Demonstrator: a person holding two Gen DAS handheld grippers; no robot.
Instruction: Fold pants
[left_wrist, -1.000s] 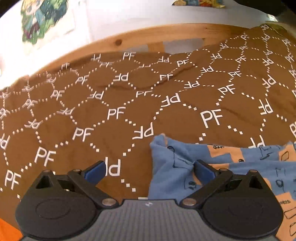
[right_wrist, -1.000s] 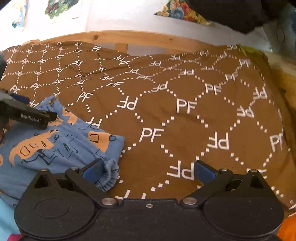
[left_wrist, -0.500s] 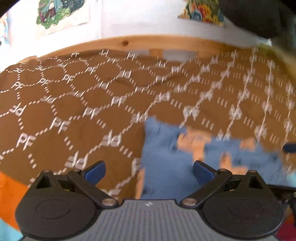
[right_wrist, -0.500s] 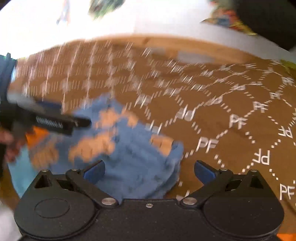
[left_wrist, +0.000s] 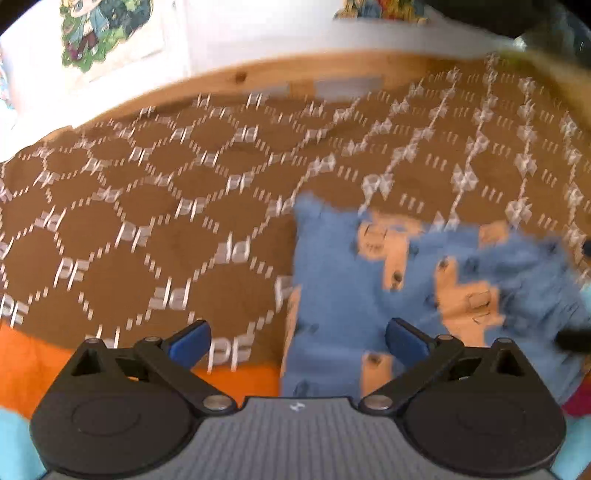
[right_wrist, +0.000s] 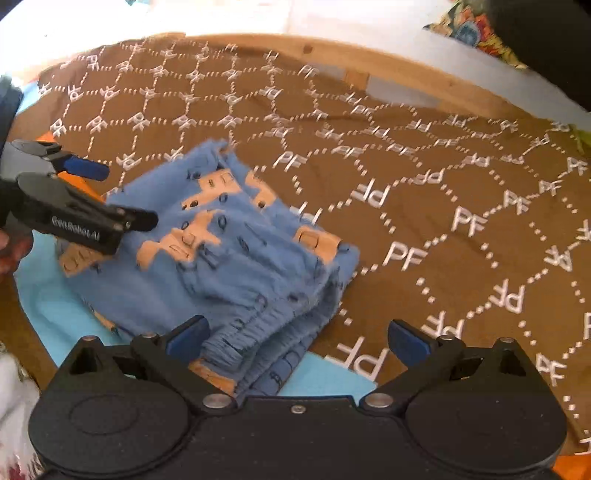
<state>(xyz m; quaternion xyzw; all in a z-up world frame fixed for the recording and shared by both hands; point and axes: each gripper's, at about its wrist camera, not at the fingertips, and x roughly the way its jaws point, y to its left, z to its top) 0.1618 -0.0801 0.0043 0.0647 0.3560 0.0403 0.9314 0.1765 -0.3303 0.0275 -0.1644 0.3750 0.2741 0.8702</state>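
The pants (right_wrist: 240, 258) are blue with orange patches and lie as a folded bundle on the brown blanket (right_wrist: 424, 206), with the elastic waistband (right_wrist: 258, 332) nearest the right wrist camera. My right gripper (right_wrist: 297, 334) is open just above the waistband edge and holds nothing. In the left wrist view the pants (left_wrist: 351, 295) lie ahead and to the right. My left gripper (left_wrist: 297, 339) is open, its right finger over the cloth's near edge. The same left gripper (right_wrist: 125, 195) shows from the side at the bundle's left end, jaws apart and empty.
A wooden bed rail (left_wrist: 295, 74) runs along the far side of the blanket (left_wrist: 147, 221), with a white wall and posters (left_wrist: 99, 33) behind. Orange fabric (left_wrist: 29, 362) and a light blue sheet (right_wrist: 55, 306) show at the near edge. A hand (right_wrist: 11, 247) holds the left gripper.
Both grippers have drawn back toward the near edge and stayed open. The right view swung left, so the folded pants now sit central. The left view is motion-blurred.
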